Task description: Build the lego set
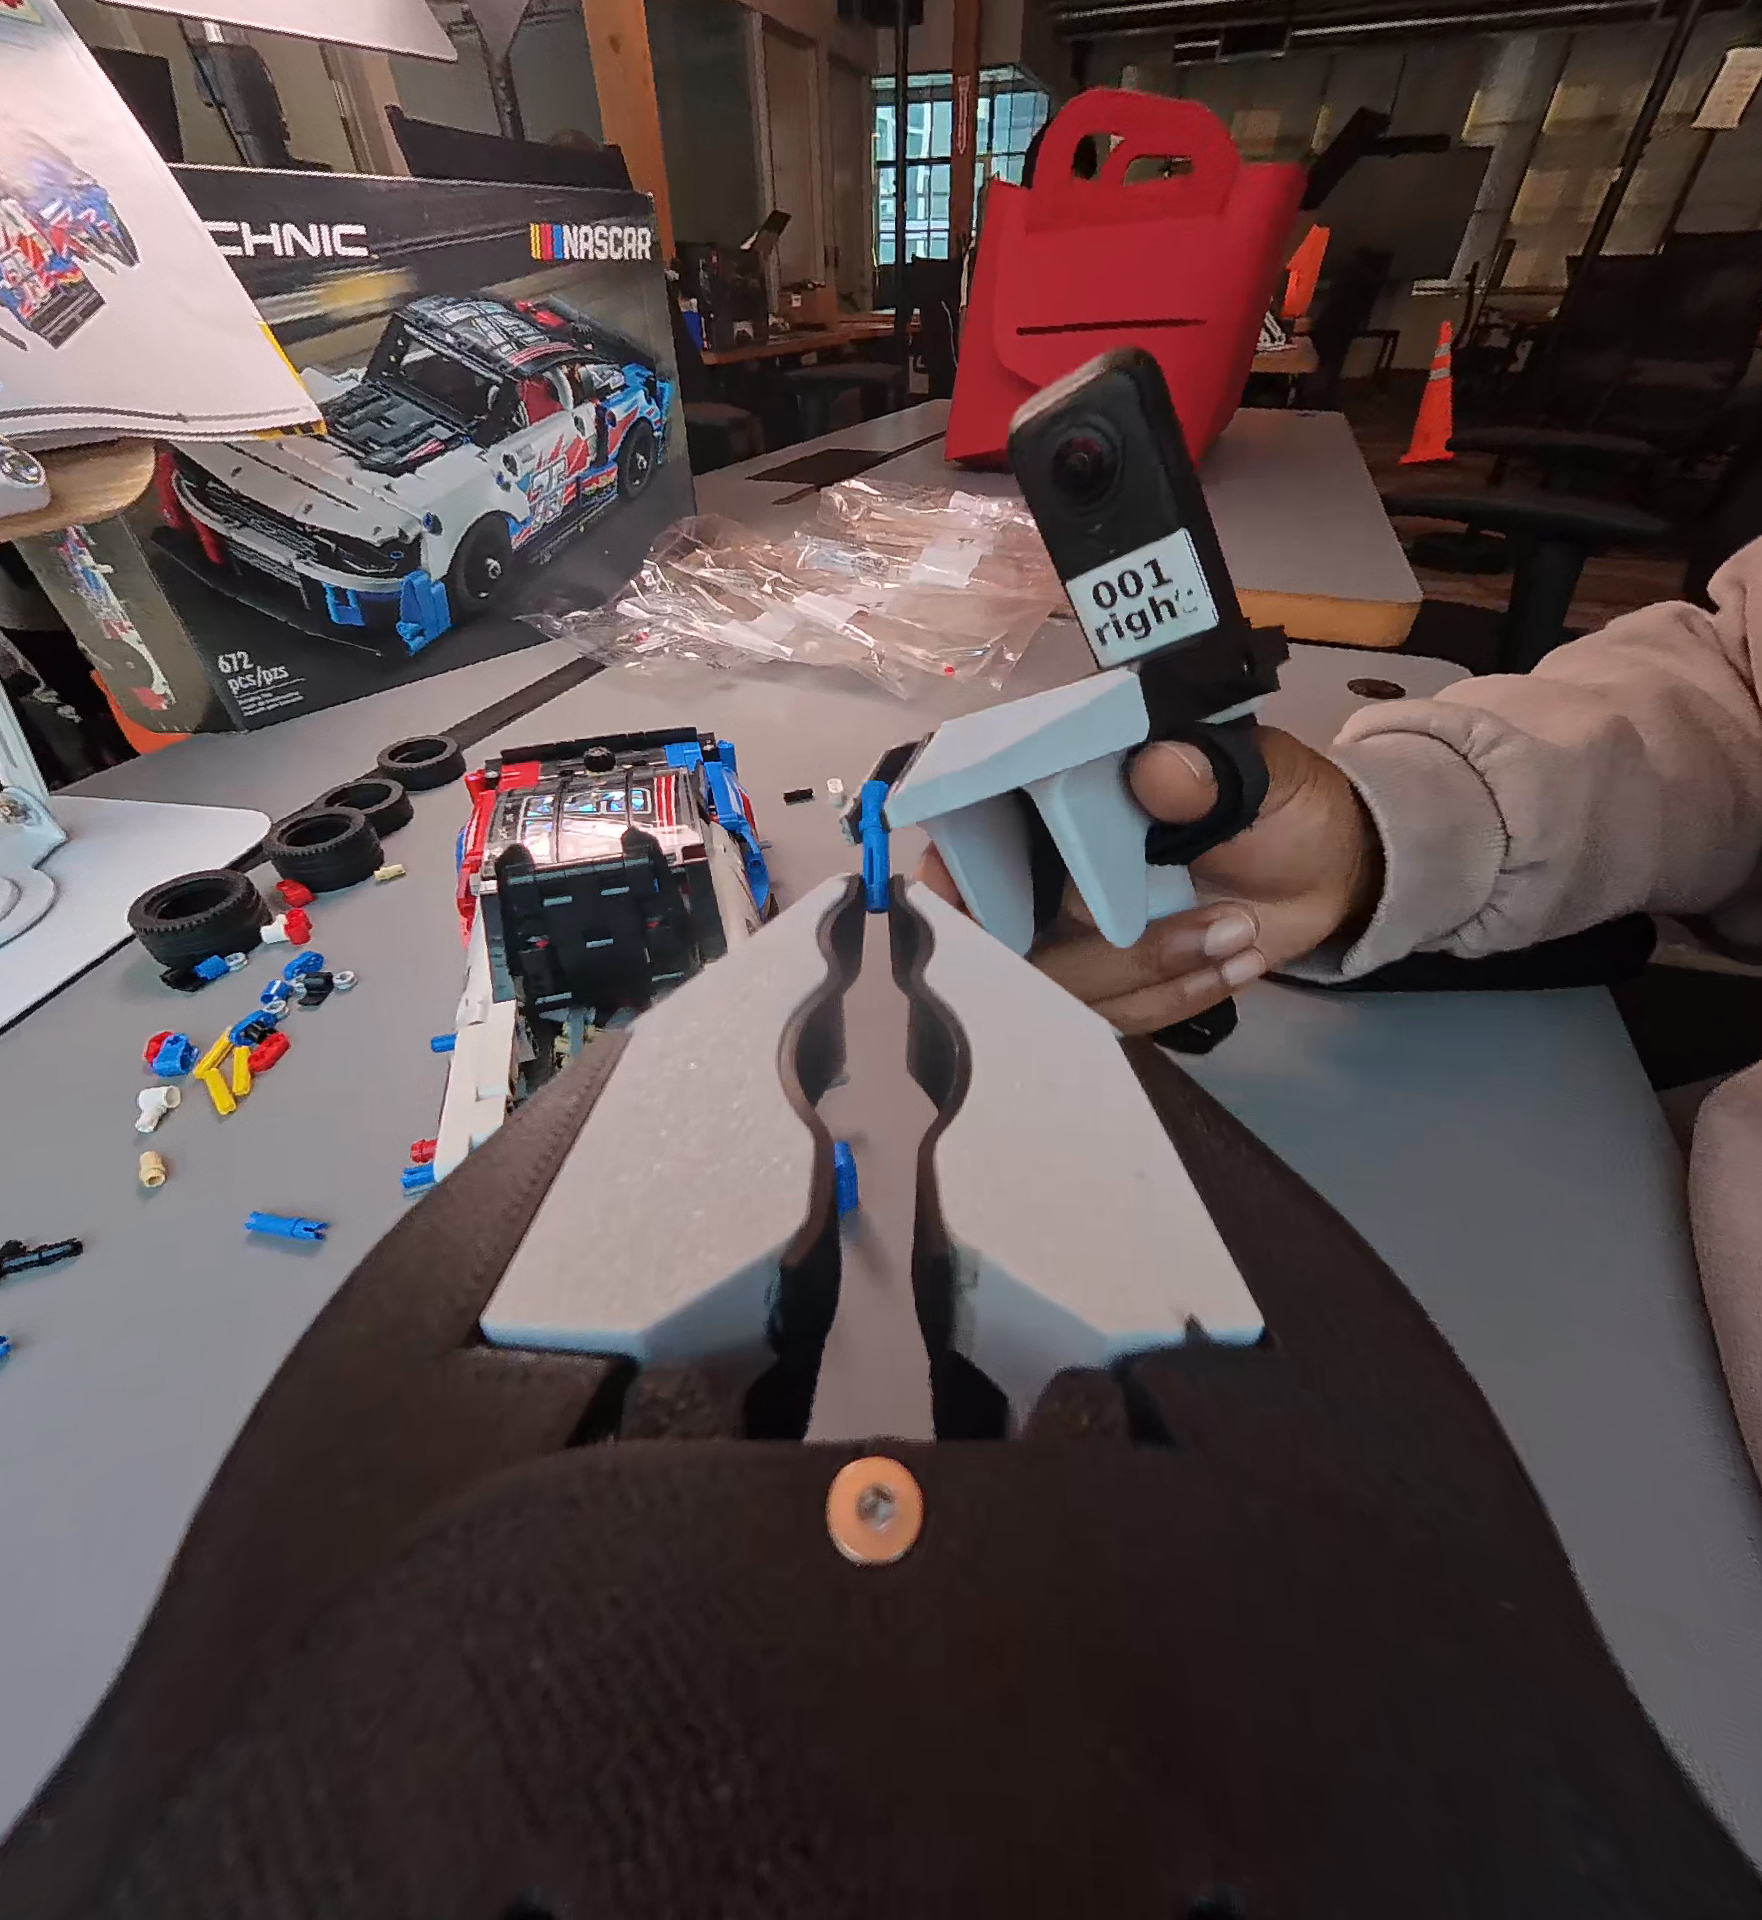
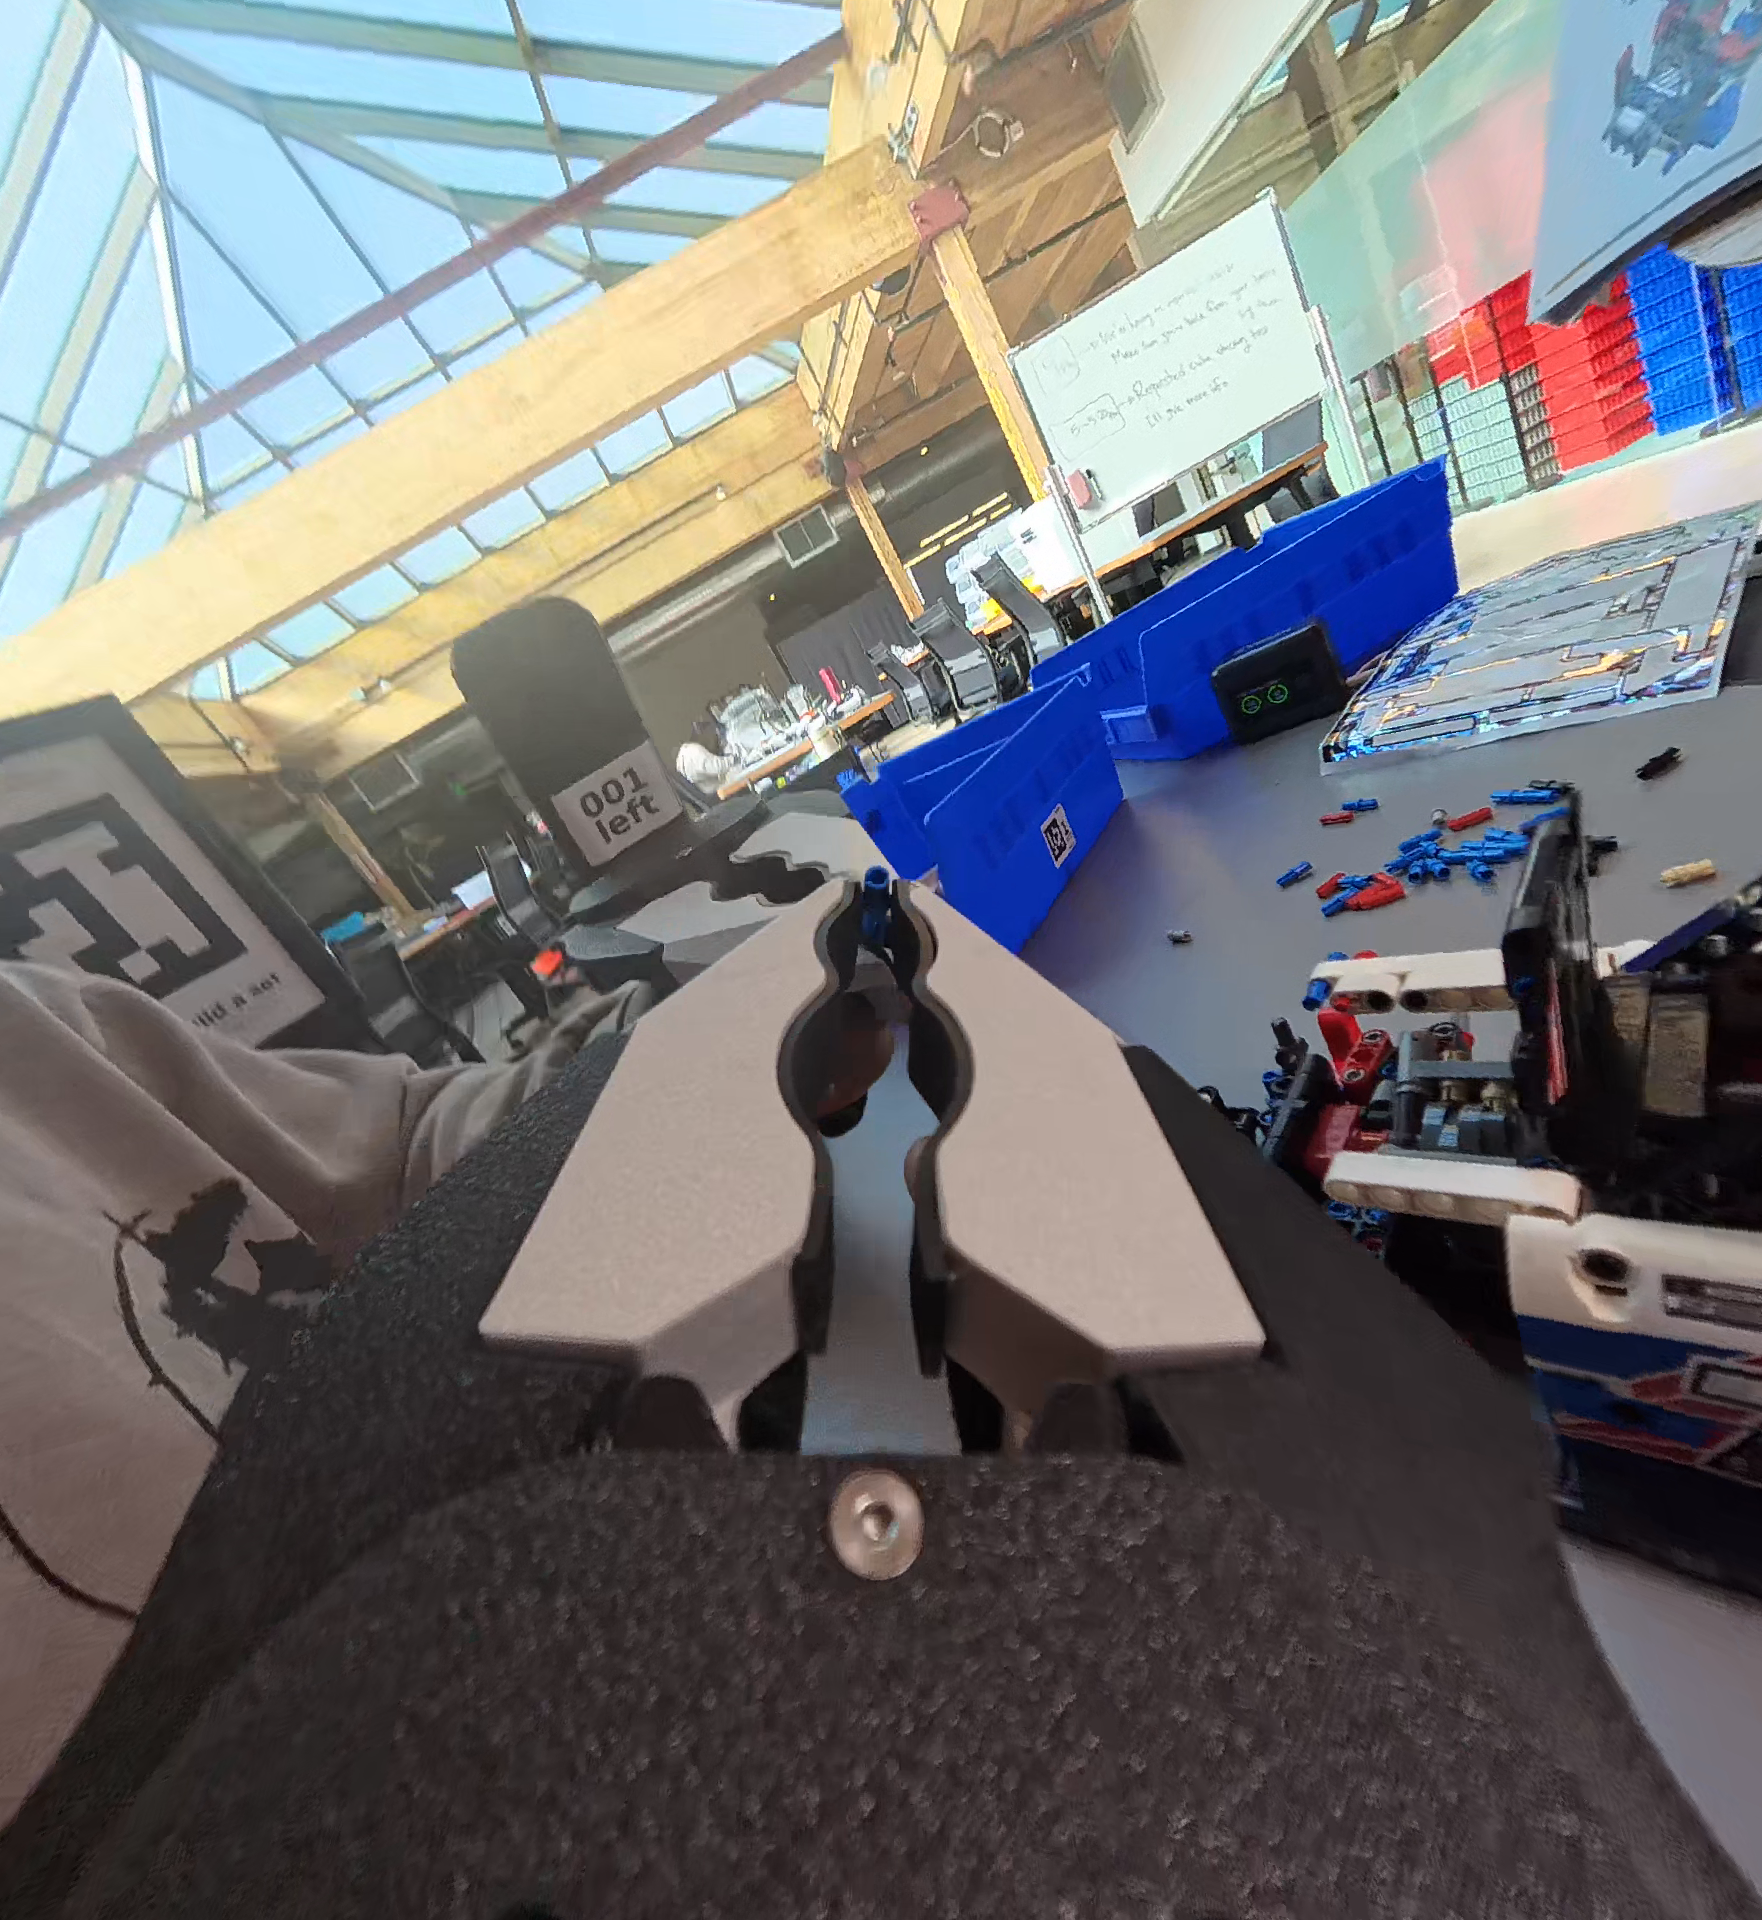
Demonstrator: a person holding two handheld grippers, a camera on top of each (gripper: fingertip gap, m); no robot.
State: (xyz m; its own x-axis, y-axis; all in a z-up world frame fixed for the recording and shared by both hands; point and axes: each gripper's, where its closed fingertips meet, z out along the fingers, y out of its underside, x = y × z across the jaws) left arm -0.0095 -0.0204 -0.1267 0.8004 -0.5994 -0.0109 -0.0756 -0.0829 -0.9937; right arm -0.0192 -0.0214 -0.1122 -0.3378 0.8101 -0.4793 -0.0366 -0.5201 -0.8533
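Observation:
My left gripper (image 1: 872,896) is shut on a small blue Lego piece (image 1: 875,847) held at its fingertips above the grey table (image 1: 1324,1195). My right gripper (image 1: 882,805), held in a hand, meets it tip to tip on the same blue piece. In the right wrist view, the right gripper (image 2: 877,902) pinches the blue piece (image 2: 877,906), with the left gripper (image 2: 752,868) just beyond. The partly built race car (image 1: 596,883) stands to the left on the table, and it also shows in the right wrist view (image 2: 1635,1195).
Several black tyres (image 1: 321,842) and loose coloured pins (image 1: 233,1039) lie left of the car. The set's box (image 1: 420,468), instruction booklet (image 1: 56,260), empty plastic bags (image 1: 835,582) and a red bag (image 1: 1116,281) stand behind. Blue bins (image 2: 1168,727) and a sticker sheet (image 2: 1552,634) are farther off. Less than 4 cm separates the two grippers' tips.

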